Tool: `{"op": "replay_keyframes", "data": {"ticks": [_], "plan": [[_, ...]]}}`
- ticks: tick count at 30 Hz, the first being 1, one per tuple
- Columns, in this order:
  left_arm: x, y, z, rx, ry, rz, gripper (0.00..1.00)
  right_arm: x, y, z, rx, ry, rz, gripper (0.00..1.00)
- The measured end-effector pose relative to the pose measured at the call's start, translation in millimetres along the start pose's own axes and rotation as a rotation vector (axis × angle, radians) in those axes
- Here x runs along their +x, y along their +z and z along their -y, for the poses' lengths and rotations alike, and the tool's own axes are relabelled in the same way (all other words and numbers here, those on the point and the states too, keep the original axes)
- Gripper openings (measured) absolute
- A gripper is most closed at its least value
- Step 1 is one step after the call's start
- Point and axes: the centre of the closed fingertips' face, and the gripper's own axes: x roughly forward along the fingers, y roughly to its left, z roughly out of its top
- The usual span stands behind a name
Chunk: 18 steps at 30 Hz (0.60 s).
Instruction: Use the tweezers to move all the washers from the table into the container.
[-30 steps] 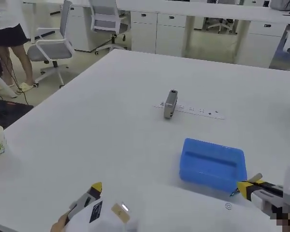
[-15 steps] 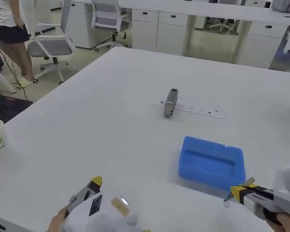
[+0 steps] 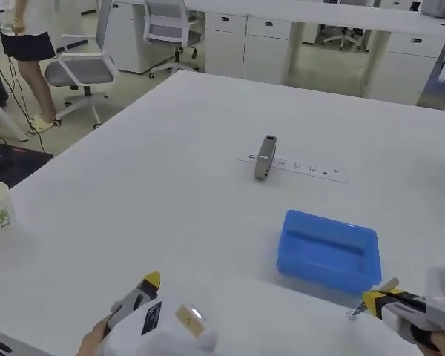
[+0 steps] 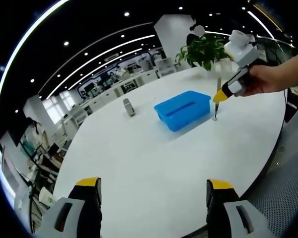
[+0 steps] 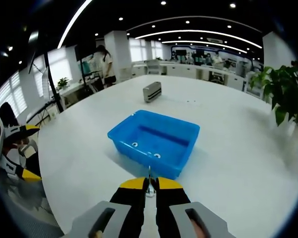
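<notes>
The small silver metal washer (image 3: 351, 315) sits lower right on the white surface (image 3: 170, 193), beside the blue rectangular plastic container (image 3: 328, 248). It looks light, flat and slippery, so I'd pinch its rim. My right tongs (image 5: 150, 182) clamp the thin metal tweezers (image 5: 149, 174); left tongs (image 4: 154, 182) gape, holding nothing.

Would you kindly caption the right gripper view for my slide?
Right gripper, shut on tweezers, faces a blue container holding several washers.

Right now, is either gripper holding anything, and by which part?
The right gripper is shut on the tweezers, clamping their handle end. The left gripper is open and holds nothing. Whether the tips grip the washer cannot be told.
</notes>
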Motion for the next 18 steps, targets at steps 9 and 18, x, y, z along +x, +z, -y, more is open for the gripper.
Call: {"op": "replay_keyframes", "data": {"ticks": [9, 18], "plan": [[0.5, 0.4, 0.2, -0.002, -0.002, -0.001, 0.89, 8.3, -3.8, 5.7, -0.029, -0.014, -0.011, 0.03], [0.8, 0.5, -0.6, -0.007, 0.000, 0.001, 0.89, 6.3, -2.4, 4.3, -0.009, -0.011, -0.008, 0.03]]}}
